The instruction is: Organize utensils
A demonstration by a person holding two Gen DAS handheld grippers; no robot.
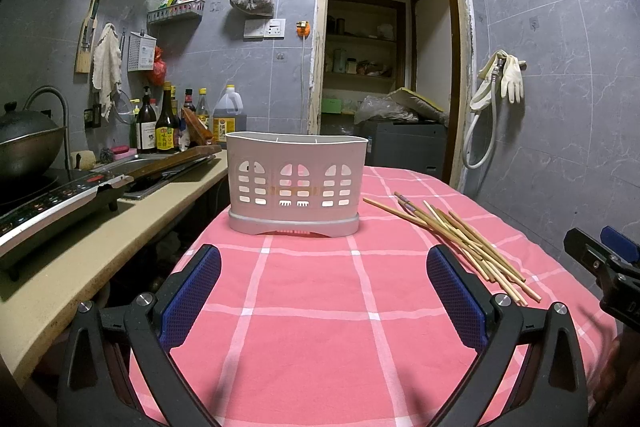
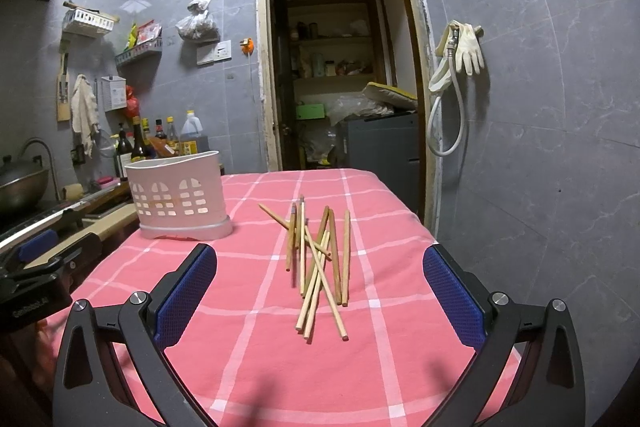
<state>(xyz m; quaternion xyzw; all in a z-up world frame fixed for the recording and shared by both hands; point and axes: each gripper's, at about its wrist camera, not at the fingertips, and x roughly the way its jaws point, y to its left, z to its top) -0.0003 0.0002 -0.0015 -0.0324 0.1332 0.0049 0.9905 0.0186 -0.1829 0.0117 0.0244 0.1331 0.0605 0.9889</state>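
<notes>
A white plastic utensil holder (image 1: 296,183) with cut-out windows stands upright on the pink checked tablecloth (image 1: 312,307), straight ahead of my left gripper (image 1: 323,269), which is open and holds nothing. Several wooden chopsticks (image 1: 460,243) lie in a loose crossed pile to the holder's right. In the right wrist view the chopsticks (image 2: 320,267) lie just ahead, between the fingers' line, and my right gripper (image 2: 320,267) is open above the cloth, empty. The holder (image 2: 180,201) stands at the left there. The right gripper's body (image 1: 608,267) shows at the left view's right edge.
A kitchen counter (image 1: 100,247) runs along the table's left side, with an induction cooker (image 1: 52,203), a wok (image 1: 28,143), a cutting board and several bottles (image 1: 168,123). A doorway (image 1: 384,67) opens behind the table. A tiled wall with hanging gloves (image 1: 508,79) closes the right.
</notes>
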